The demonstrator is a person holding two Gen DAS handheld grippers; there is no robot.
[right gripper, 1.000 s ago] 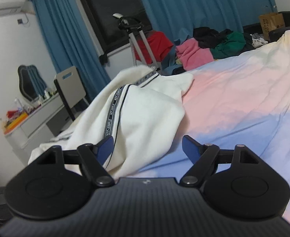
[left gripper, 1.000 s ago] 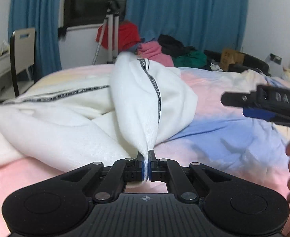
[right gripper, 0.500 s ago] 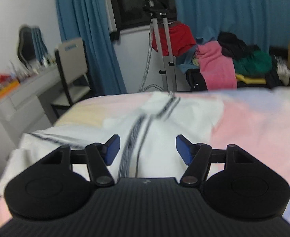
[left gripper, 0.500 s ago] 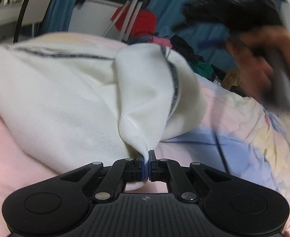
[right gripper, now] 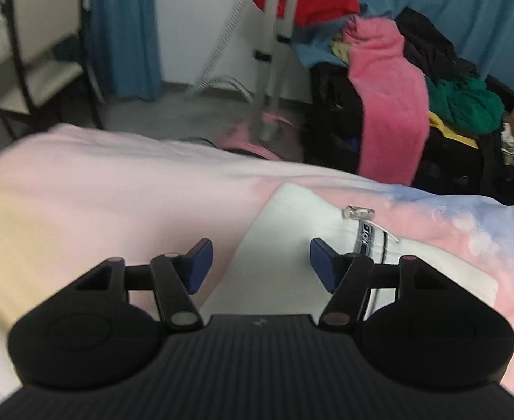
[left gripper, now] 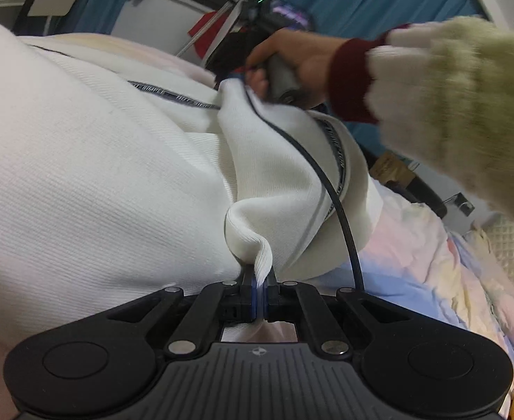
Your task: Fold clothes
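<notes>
A white garment (left gripper: 99, 182) with a black printed stripe lies bunched on the pastel bedsheet (left gripper: 414, 262). My left gripper (left gripper: 258, 294) is shut on a ribbed edge of the garment near the bed surface. In the right wrist view my right gripper (right gripper: 257, 262) is open, its blue pads on either side of a far corner of the white garment (right gripper: 292, 227) near the bed's far edge. In the left wrist view the right gripper (left gripper: 243, 66) sits at the garment's far end, held by a hand in a fuzzy sleeve; its fingers are hidden there.
A black cable (left gripper: 327, 189) runs across the garment toward my left gripper. Beyond the bed stand a tripod (right gripper: 274, 45), a pile of clothes (right gripper: 397, 87) on a dark chair, blue curtains (right gripper: 124, 28) and a chair (right gripper: 36, 70) by a desk.
My right gripper has swung over and down to the garment's far corner, staying open. My left gripper keeps its hold and has dropped lower and closer to the fabric.
</notes>
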